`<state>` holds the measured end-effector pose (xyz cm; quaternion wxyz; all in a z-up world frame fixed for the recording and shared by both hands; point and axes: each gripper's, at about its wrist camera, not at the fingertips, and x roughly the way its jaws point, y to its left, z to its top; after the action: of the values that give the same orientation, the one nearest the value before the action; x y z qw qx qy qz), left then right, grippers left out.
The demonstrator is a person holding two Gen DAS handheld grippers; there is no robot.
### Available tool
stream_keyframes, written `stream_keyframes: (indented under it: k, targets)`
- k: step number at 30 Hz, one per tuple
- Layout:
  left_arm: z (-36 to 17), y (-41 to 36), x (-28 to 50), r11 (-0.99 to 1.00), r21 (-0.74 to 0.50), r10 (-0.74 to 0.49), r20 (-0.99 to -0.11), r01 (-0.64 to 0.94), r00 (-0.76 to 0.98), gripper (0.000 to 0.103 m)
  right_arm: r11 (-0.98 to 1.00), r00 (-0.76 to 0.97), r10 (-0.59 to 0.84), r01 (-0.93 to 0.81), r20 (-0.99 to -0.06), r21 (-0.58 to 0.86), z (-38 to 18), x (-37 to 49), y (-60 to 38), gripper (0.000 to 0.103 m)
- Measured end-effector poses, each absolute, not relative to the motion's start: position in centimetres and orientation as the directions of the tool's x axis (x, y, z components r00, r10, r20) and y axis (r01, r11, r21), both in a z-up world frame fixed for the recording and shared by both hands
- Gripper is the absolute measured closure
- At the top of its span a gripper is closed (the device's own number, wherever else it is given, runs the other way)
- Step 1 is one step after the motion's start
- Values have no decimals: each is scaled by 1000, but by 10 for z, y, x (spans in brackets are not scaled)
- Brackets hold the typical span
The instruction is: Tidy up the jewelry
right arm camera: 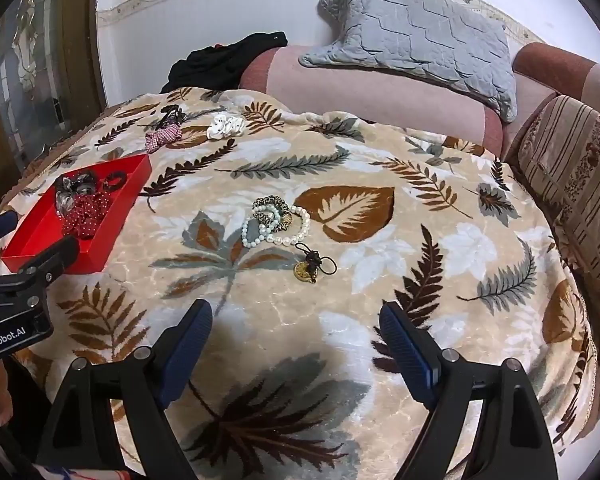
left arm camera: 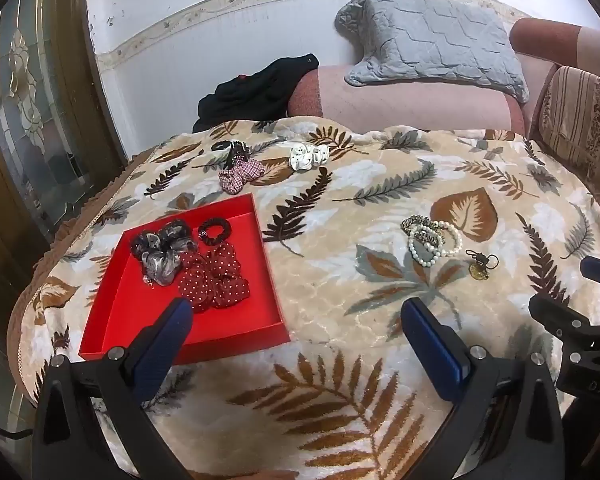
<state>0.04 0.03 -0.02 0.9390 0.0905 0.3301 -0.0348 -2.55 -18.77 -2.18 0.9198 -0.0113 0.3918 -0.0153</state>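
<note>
A beige blanket (right arm camera: 340, 160) printed with brown, grey and white leaves and ferns. A bright red tray (left arm camera: 236, 320) holds a dark red scrunchie with white polka dots (left arm camera: 214, 280), a grey and black mottled scrunchie (left arm camera: 162, 250) and a black hair tie (left arm camera: 215, 231). Elsewhere on the blanket: a red and white checked scrunchie (left arm camera: 242, 174), a white scrunchie with black dots (left arm camera: 309, 156), white pearl bracelets (right arm camera: 276, 228), a leopard-print scrunchie (right arm camera: 270, 208) and a black cord with a gold pendant (right arm camera: 310, 266). The pillow (right arm camera: 416, 40) is grey and quilted.
</note>
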Motion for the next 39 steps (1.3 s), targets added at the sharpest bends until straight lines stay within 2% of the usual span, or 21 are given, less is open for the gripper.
stream_keyframes:
  k: [14, 39]
  targets:
    - [-18, -6, -1, 981, 146, -6, -634, 128, 773, 0, 999, 689, -44, 23, -724, -39, -19, -24, -185, 14]
    - [-1, -14, -7, 980, 131, -29, -643, 148, 765, 0, 999, 691, -47, 36, -722, -31, -23, -30, -196, 14]
